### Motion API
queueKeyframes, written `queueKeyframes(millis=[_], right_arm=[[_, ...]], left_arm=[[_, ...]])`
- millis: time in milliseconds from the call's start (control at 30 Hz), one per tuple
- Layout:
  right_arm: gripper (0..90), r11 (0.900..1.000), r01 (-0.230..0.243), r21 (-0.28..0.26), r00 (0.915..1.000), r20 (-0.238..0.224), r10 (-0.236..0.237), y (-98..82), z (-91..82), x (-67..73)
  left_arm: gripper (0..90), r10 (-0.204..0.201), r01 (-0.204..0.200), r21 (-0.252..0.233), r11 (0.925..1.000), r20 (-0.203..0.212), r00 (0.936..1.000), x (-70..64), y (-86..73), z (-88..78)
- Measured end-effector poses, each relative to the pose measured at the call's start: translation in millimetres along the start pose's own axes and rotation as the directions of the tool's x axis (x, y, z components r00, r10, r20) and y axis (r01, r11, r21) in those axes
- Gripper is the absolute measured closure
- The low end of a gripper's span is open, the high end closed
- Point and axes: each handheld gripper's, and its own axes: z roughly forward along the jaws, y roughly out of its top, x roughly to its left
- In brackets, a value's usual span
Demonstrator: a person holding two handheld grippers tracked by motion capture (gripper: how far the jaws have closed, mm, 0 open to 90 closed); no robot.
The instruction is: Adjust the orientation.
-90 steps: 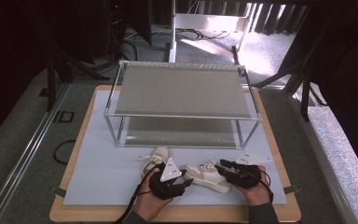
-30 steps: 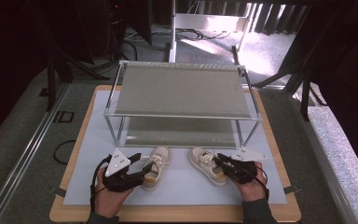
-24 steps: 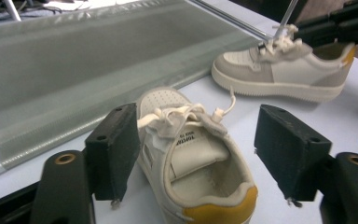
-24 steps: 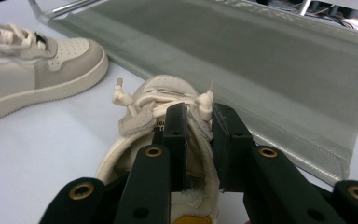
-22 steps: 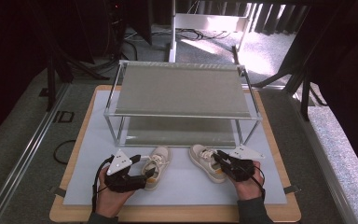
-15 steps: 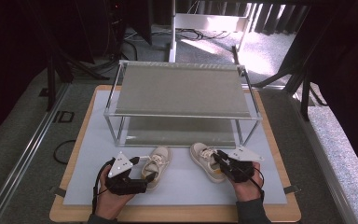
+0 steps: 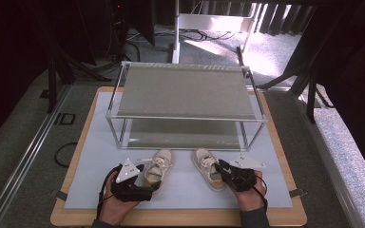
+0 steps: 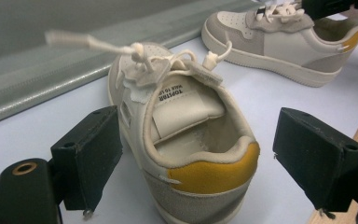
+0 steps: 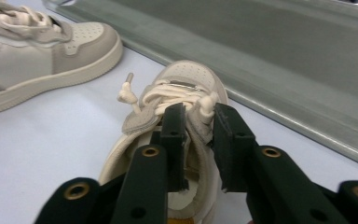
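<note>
The desk (image 7: pixel 180 216) carries a pale mat, and at its far half stands a two-tier shelf rack (image 7: pixel 185 116) with a glass-like frame. In front of the rack, near the person, two small cream sneakers sit side by side, toes toward the rack: the left shoe (image 7: pixel 159 166) and the right shoe (image 7: pixel 208 167), a gap between them.

The left gripper (image 7: pixel 145 190) sits at the heel of the left shoe. Its jaws have just been opening and now stand spread wide, one on each side of the yellow heel tab (image 8: pixel 209 172), with clear space on both sides; the shoe rests on the mat, unheld. The right gripper (image 7: pixel 225 173) has its jaws drawn close together, pinching the tongue and laces of the right shoe (image 9: pixel 186 107) from above.

The likeliest trouble lies with that right-hand pinch. Tongue and laces are soft, so if the shoe is lifted by them it may swing, tip toe-down or slide out, and it could knock the rack's lower rail on the way in. The loose lace ends (image 8: pixel 88 42) of the left shoe could snag a jaw or the rack frame. If the left jaws close off-centre on the rounded heel, the shoe could twist and nudge its neighbour.
</note>
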Motion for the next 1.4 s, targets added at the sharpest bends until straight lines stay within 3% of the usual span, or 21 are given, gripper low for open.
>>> queueKeyframes(millis=[100, 233, 333, 467, 533, 600, 800, 900, 1133, 1400], right_arm=[[61.4, 0.999, -0.035, -0.024, 0.9973, -0.065, 0.033, 1.2, -3.5, -4.1], [47.8, 0.996, -0.062, -0.066, 0.9921, -0.113, 0.055, 0.7, -16.1, -10.5], [40.9, 0.996, -0.043, -0.075, 0.9888, -0.146, 0.031, -3.9, -24.0, -11.0], [30.5, 0.999, -0.003, -0.038, 0.9795, -0.201, -0.005, -14.0, -24.5, -7.0], [27.1, 1.000, 0.003, -0.026, 0.9785, -0.206, -0.008, -16.5, -22.6, -5.9], [18.6, 1.000, 0.006, 0.016, 0.9836, -0.180, -0.003, -21.1, -14.4, -5.4], [18.0, 0.998, 0.026, 0.059, 0.9792, -0.202, -0.013, -24.1, 0.1, -3.7], [20.5, 0.997, 0.040, 0.060, 0.9807, -0.194, -0.027, -24.1, -0.4, -1.4], [24.9, 0.997, 0.050, 0.055, 0.9720, -0.232, -0.036, -24.0, -1.2, 3.7], [25.7, 0.997, 0.058, 0.059, 0.9694, -0.242, -0.042, -23.9, -0.8, 6.6]], left_arm=[[13.8, 0.009, -0.009, 0.010, 0.9999, 0.004, 1.0000, -0.1, -2.8, 2.8], [13.8, 0.011, -0.012, 0.014, 0.9998, 0.006, 0.9999, -0.2, -4.0, 5.1], [13.8, 0.015, -0.015, 0.027, 0.9995, 0.001, 0.9999, -0.4, -4.8, 8.5], [13.0, 0.009, -0.009, 0.043, 0.9990, 0.000, 1.0000, 0.3, -6.7, 14.3], [12.6, 0.014, -0.014, 0.061, 0.9981, 0.004, 0.9999, 0.4, -7.7, 17.6], [11.6, 0.015, -0.014, 0.077, 0.9969, -0.004, 0.9999, 0.0, -8.9, 21.3], [13.7, 0.018, -0.017, 0.093, 0.9956, -0.006, 0.9998, -1.1, -10.0, 24.6], [14.3, 0.012, -0.012, 0.089, 0.9959, 0.001, 0.9999, -2.5, -10.1, 24.9], [18.4, 0.024, -0.026, 0.092, 0.9954, 0.023, 0.9994, -9.6, -6.4, 32.0], [18.5, 0.022, -0.026, 0.079, 0.9966, 0.046, 0.9987, -23.5, -3.3, 42.3]])
